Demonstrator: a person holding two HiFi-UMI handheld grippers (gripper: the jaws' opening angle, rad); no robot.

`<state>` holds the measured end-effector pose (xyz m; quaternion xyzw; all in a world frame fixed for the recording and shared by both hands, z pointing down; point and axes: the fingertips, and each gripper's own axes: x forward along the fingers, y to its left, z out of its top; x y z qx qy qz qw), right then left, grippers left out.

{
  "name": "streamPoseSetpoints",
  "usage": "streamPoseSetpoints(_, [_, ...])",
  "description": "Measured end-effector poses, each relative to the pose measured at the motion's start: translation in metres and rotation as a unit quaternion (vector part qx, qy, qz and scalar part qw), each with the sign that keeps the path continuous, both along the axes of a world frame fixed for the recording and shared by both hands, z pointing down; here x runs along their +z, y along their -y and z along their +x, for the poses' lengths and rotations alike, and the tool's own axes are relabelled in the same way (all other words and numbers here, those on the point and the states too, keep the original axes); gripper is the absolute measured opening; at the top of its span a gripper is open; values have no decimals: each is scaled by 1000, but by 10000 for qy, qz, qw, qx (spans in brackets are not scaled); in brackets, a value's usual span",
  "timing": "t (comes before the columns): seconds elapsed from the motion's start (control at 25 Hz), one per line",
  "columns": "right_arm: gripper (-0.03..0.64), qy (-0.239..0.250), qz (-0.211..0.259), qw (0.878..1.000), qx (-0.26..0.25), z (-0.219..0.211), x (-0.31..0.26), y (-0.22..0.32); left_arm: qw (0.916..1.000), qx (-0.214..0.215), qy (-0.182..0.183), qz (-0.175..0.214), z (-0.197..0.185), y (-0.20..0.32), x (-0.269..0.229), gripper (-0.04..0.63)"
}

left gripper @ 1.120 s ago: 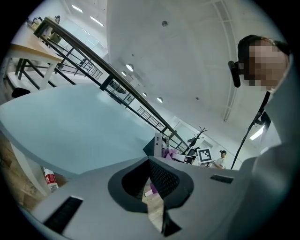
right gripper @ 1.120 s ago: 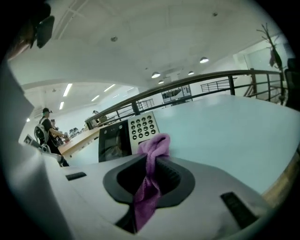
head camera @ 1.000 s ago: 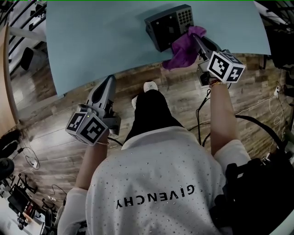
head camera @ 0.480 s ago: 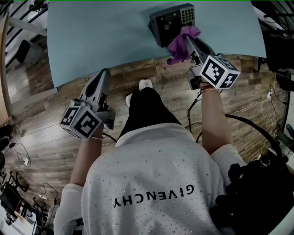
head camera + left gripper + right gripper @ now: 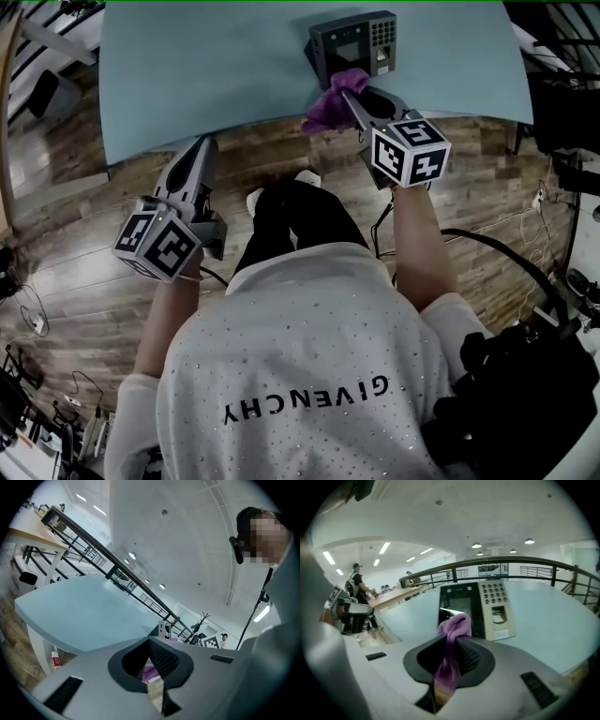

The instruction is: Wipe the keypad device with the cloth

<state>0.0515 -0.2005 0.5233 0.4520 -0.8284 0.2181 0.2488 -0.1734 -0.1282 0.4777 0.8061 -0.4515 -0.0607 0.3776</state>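
Left gripper [image 5: 201,145] hangs off the table by the legs, jaws closed on nothing. Right gripper [image 5: 451,660] is pinched tight on the purple cloth [image 5: 454,625], bunched right in front of the keypad device [image 5: 476,606]. That sits near the table [image 5: 206,66] edge: dark screen, pale button panel. Push hard and it'll probably slide, or bare jaw tips could scrape the screen.

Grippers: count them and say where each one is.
2. The left gripper hangs over the wood floor at the table's near edge. The right gripper, shut on the purple cloth, is at the keypad device's front.
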Motion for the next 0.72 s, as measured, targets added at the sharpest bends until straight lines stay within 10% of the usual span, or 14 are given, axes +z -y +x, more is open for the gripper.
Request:
streamPoseSetpoints(0.52, [51, 67, -299, 9822, 1854, 109, 10, 43, 9996, -248, -117, 57, -21, -3, -9, 2])
streamPoseSetpoints(0.72, [48, 821, -319, 9897, 1125, 46, -28, 28, 9984, -407, 16, 395, -33, 13, -32, 2])
